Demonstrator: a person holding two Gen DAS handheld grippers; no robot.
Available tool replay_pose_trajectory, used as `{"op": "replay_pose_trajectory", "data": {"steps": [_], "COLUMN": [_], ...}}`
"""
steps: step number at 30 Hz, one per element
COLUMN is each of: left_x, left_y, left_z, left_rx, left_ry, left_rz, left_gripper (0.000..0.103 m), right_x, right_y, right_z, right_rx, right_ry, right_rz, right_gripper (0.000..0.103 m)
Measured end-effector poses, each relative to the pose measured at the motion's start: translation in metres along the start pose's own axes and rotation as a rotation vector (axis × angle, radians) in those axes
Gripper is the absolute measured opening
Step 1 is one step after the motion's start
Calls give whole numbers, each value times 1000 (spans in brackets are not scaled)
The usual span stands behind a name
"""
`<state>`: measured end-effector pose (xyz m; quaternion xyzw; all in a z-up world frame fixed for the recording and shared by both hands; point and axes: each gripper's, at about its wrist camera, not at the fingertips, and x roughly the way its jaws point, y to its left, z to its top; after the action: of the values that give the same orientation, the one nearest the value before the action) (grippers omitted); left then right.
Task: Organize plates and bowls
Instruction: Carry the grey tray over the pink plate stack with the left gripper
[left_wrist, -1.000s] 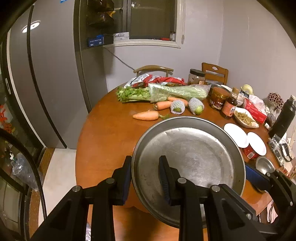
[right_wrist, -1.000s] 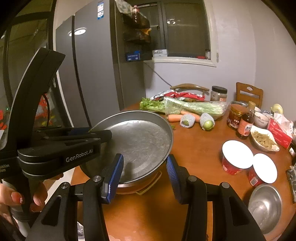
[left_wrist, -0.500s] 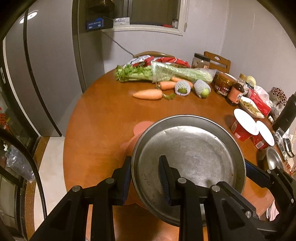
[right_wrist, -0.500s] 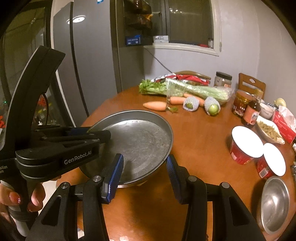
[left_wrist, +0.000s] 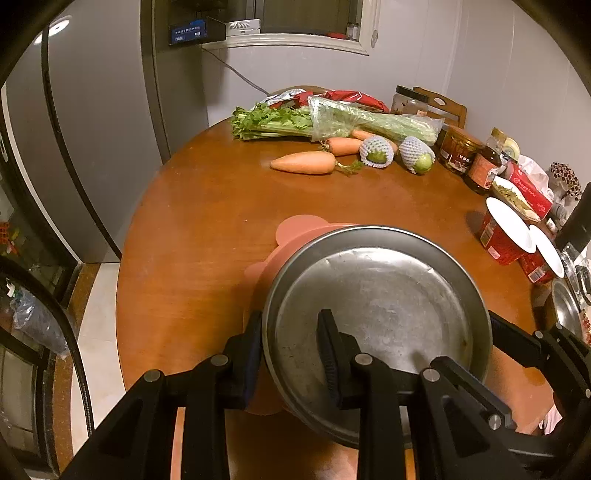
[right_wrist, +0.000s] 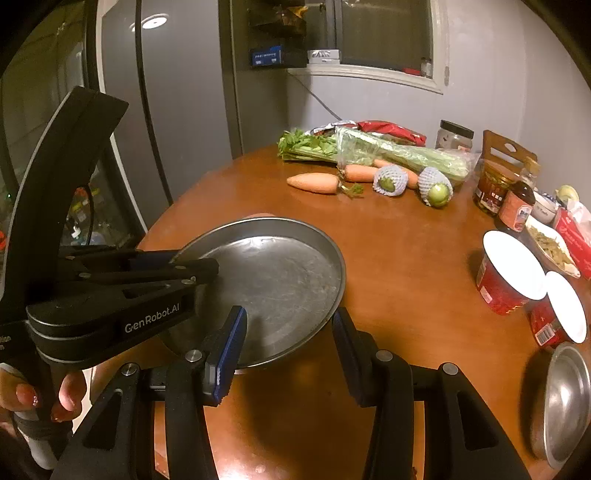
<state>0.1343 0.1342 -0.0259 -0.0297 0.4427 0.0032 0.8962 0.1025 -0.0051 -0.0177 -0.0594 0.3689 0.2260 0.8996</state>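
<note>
Mid-placement: the left hand-held gripper (left_wrist: 290, 354) is clamped on the near rim of the metal plate (left_wrist: 380, 295), carried low over a pink mat (left_wrist: 295, 230) on the desk (left_wrist: 207, 229). The right hand-held gripper (right_wrist: 288, 350) stands half-open just beside the plate's edge, gripping nothing. Next, I'd guess: set the plate down flat, then let go.

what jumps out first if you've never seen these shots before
A big round metal pan fills the near middle, its rim clamped by the left gripper on one side while the right gripper brackets the opposite rim, above a pink mat. At the far edge of the round wooden table lie bagged celery and carrots; two red cups stand at the right.
</note>
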Motion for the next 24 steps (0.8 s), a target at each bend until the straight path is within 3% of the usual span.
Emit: {"op": "replay_pose_trajectory", "data": {"steps": [24], "left_x": [6], "left_y": [2], "left_z": [0], "left_rx": [-1], "left_ry": [7], "left_rz": [13], "left_gripper": [29], "right_x": [17], "right_y": [1], "right_z": [-4], "right_rx": [-17], "right_ry": [8], "right_rz": [-31], "right_gripper": [50]}}
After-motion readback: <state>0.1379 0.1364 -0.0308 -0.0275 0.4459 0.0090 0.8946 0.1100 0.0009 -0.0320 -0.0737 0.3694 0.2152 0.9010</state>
